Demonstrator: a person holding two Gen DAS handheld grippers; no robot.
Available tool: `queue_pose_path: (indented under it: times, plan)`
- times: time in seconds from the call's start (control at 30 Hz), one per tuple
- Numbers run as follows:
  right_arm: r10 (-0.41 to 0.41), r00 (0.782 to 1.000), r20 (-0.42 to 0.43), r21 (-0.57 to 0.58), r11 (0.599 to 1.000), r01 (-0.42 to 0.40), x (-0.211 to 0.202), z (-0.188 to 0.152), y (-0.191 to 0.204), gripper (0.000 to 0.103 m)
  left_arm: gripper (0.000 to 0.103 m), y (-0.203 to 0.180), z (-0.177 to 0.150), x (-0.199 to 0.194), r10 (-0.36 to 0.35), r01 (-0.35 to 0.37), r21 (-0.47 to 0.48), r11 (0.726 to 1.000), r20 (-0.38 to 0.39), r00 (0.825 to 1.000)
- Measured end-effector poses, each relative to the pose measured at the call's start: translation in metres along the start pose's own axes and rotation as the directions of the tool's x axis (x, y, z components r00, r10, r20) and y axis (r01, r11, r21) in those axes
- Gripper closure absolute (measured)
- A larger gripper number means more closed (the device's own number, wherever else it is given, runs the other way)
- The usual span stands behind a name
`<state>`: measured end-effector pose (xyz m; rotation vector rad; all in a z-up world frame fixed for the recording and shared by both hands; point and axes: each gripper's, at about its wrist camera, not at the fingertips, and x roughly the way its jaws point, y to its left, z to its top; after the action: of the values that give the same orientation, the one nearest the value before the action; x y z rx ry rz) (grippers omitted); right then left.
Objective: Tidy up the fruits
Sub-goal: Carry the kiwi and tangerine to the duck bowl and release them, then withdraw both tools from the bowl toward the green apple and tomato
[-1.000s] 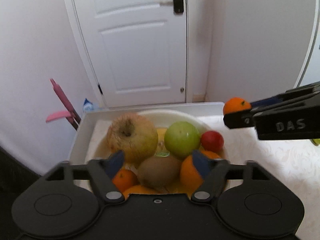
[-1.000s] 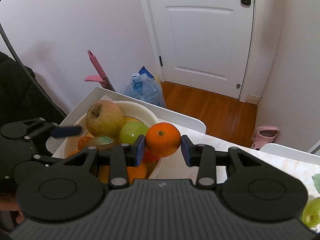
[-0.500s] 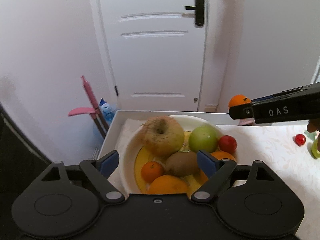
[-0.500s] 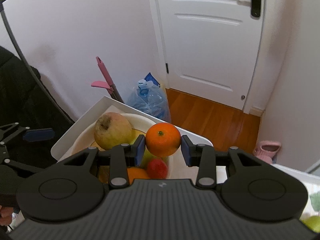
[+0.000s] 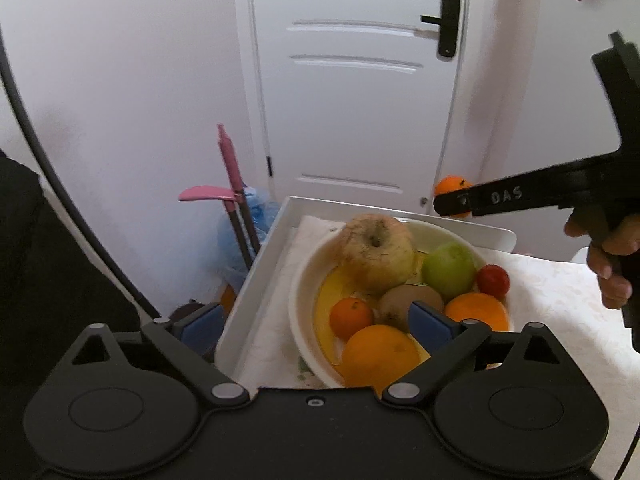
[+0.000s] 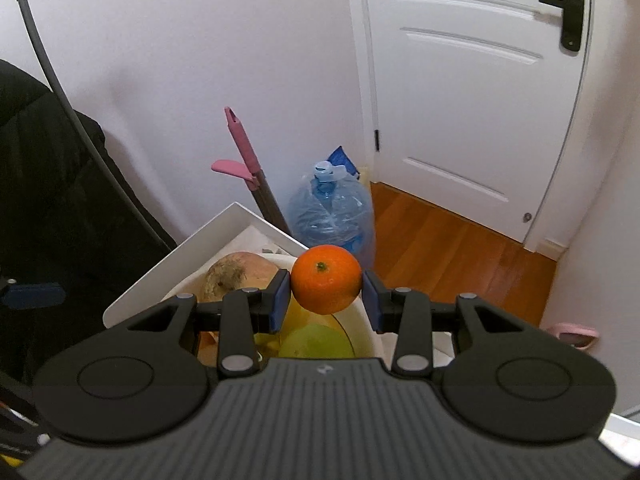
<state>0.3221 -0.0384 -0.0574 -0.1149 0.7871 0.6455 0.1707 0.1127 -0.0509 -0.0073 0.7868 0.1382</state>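
My matt black plastic right gripper (image 6: 326, 298) presses blue rubbery-looking pads (image 6: 279, 300) to a glossy, finely dimpled mandarin (image 6: 326, 279), above a smooth, shiny cream bowl (image 5: 304, 280) holding a rough, russeted apple (image 5: 376, 256), beyond it varnished wood flooring (image 6: 452, 248).

Small orange (image 6: 326, 284), stem end facing camera, clamped between blue pads of right gripper (image 6: 326, 296), held above far rim of white bowl (image 5: 300, 292). In bowl: big russet apple (image 5: 378, 252), green apple (image 5: 450, 264), red fruit (image 5: 493, 280), kiwi (image 5: 404, 306), small orange-red tangerine (image 5: 351, 317), two larger oranges (image 5: 380, 356) at near side.
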Motion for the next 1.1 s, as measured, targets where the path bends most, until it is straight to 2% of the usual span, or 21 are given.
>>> queue_pose_path:
  times: [0.17, 0.23, 0.3, 0.37, 0.4, 0.63, 0.83, 0.97, 1.1]
  plan:
    - [0.01, 1.0, 0.003, -0.043, 0.999, -0.009, 0.012, -0.007, 0.008, 0.048, 0.003, 0.01, -0.004, -0.003, 0.01, -0.01, -0.025, 1.0, -0.006, 1.0]
    - [0.014, 1.0, 0.014, -0.05, 0.999, -0.014, 0.011, -0.009, 0.01, 0.039, 0.003, 0.013, -0.006, -0.003, 0.011, -0.011, -0.03, 0.999, -0.01, 1.0]
    - [0.005, 0.999, 0.035, -0.054, 0.999, -0.003, 0.006, -0.013, 0.014, 0.016, 0.003, 0.015, -0.008, -0.003, 0.012, -0.012, -0.032, 0.999, -0.015, 1.0]
    - [-0.012, 0.998, 0.058, -0.063, 0.998, 0.015, -0.001, -0.017, 0.018, 0.004, 0.003, 0.016, -0.009, -0.003, 0.002, -0.003, -0.041, 0.999, -0.019, 1.0]
    - [-0.02, 0.998, 0.06, -0.068, 0.997, 0.024, -0.005, -0.018, 0.019, 0.003, 0.003, 0.017, -0.01, -0.004, -0.003, 0.002, -0.046, 0.999, -0.021, 1.0]
    - [-0.045, 0.997, 0.057, -0.053, 0.997, 0.048, -0.034, -0.026, 0.03, 0.003, 0.003, 0.014, -0.007, -0.015, -0.01, 0.01, -0.018, 1.0, -0.003, 1.0]
    - [-0.096, 0.994, 0.06, 0.038, 0.995, 0.094, -0.081, -0.034, 0.037, 0.003, 0.003, 0.007, -0.002, -0.037, -0.004, 0.004, -0.004, 1.0, 0.015, 1.0]
    - [-0.151, 0.987, 0.059, 0.114, 0.983, 0.144, -0.119, -0.044, 0.039, 0.003, 0.003, -0.001, -0.001, -0.053, -0.058, 0.057, 0.015, 0.998, 0.052, 0.997]
    - [-0.236, 0.969, 0.07, 0.193, 0.957, 0.219, -0.156, -0.06, 0.037, 0.003, 0.003, -0.008, 0.002, -0.062, -0.124, 0.12, 0.045, 0.992, 0.082, 0.989]
